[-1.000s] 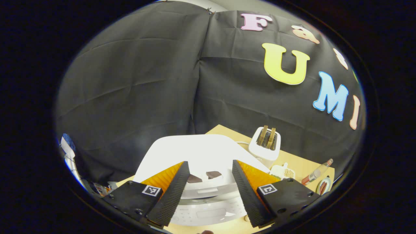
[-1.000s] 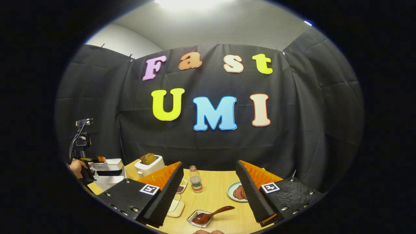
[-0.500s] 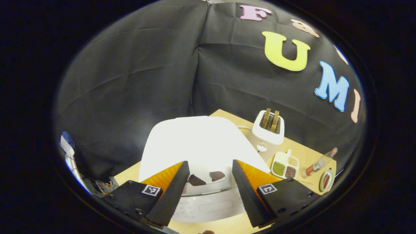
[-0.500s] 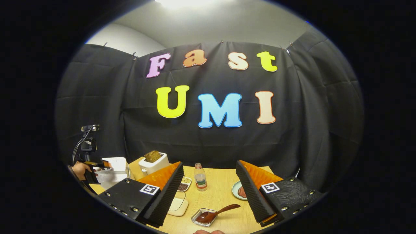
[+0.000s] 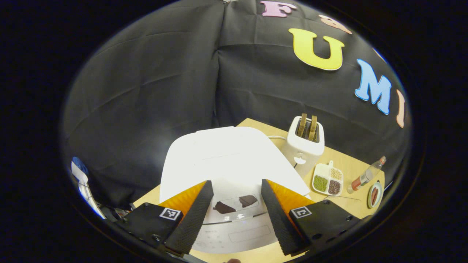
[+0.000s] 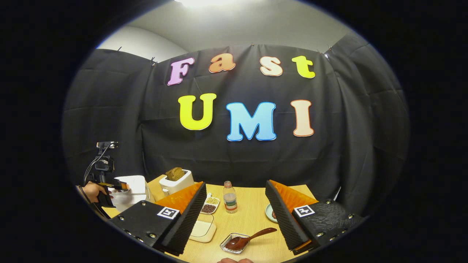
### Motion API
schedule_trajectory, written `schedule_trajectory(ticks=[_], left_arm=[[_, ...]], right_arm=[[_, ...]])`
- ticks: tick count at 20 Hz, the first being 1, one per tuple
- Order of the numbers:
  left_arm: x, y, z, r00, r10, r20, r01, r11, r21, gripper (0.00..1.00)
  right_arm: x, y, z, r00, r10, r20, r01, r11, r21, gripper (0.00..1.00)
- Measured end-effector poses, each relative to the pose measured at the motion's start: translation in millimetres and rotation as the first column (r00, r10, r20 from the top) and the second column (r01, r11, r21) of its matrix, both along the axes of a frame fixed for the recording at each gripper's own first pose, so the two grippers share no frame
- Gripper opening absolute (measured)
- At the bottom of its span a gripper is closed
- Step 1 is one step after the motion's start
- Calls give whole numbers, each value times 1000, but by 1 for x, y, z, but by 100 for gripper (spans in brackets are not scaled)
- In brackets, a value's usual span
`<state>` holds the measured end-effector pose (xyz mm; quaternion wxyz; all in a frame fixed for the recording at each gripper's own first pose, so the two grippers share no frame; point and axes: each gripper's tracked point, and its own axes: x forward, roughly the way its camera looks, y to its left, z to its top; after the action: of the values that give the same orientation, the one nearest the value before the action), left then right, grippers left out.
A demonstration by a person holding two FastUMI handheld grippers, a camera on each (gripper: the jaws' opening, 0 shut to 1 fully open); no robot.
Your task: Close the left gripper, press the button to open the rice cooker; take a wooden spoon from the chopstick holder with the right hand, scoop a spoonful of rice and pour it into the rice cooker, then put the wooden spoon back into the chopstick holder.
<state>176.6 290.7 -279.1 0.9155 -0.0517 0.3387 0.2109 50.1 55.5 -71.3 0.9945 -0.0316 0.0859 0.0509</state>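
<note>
On a wooden table (image 6: pixel 252 215) walled by black cloth, the white rice cooker (image 5: pixel 219 157) sat closed at twelve o'clock of the left gripper (image 5: pixel 234 213), jaws spread wide, apparently poised for its button. The right gripper (image 6: pixel 236 215) was likewise held wide, the wooden spoon (image 6: pixel 248 239) lying at six o'clock of it in a glass dish (image 6: pixel 234 244).

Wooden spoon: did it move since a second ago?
No. The wooden spoon lies with its bowl in the small glass dish and its handle pointing toward the plate, same as before.

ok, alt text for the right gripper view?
The open right gripper hovers over a wooden table, above a wooden spoon resting in a small glass dish. Behind stand a bottle and toaster.
</note>
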Motion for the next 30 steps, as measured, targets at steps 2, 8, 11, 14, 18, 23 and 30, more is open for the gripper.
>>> schedule_trajectory(ticks=[2,8,11,14,18,23,30], left_arm=[[-4,-5,-12,999,-3,-41,3,1000,-3,94],[-1,-2,-7,1000,-7,-15,6,1000,-28,95],[3,-2,5,999,-3,44,7,997,-83,95],[2,-5,34,989,-19,148,31,996,-78,94],[1,-34,99,953,-117,280,124,992,-8,95],[-19,-105,203,833,-291,471,259,957,133,93],[-95,-244,301,657,-478,582,418,874,246,92]], right_arm=[[1,0,1,1000,-3,-3,3,1000,16,98],[-1,5,-3,1000,3,-14,-2,1000,26,98],[-3,8,8,1000,13,1,-14,999,31,98],[0,1,27,999,-6,54,7,1000,-2,98],[-3,1,45,994,-39,104,39,999,1,98],[-9,-1,58,988,-77,137,78,997,1,98],[-23,-6,80,973,-144,180,142,990,24,98]])
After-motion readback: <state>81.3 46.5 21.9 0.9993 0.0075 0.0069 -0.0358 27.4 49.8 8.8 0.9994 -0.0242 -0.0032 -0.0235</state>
